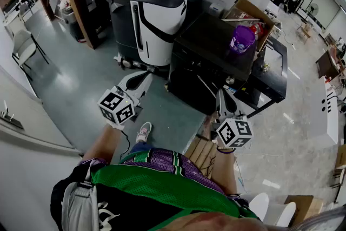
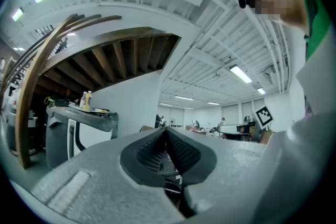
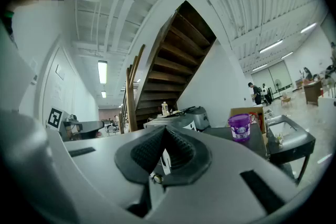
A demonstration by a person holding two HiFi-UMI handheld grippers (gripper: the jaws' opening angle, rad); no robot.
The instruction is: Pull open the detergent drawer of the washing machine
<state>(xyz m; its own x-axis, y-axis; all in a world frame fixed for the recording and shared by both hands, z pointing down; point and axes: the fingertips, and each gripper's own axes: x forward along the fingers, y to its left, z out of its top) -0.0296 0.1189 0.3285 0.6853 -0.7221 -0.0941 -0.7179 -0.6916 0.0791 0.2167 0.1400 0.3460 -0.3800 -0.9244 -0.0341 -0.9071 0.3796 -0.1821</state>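
Left hand-held gripper [image 1: 146, 77] and right hand-held gripper [image 1: 221, 93] were both closed and empty, well short of the dark washing machine [image 1: 208, 46] beyond. Its detergent drawer wasn't discernible. Arriving with jaws together risked bumping the front without catching the drawer.

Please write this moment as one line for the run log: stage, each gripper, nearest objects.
stage: before contact | left gripper: shut, empty | right gripper: shut, empty | both: apart from black appliance | on appliance: purple tub

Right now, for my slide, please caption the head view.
Person holds the left gripper and the right gripper, both shut, before a black machine bearing a purple tub.
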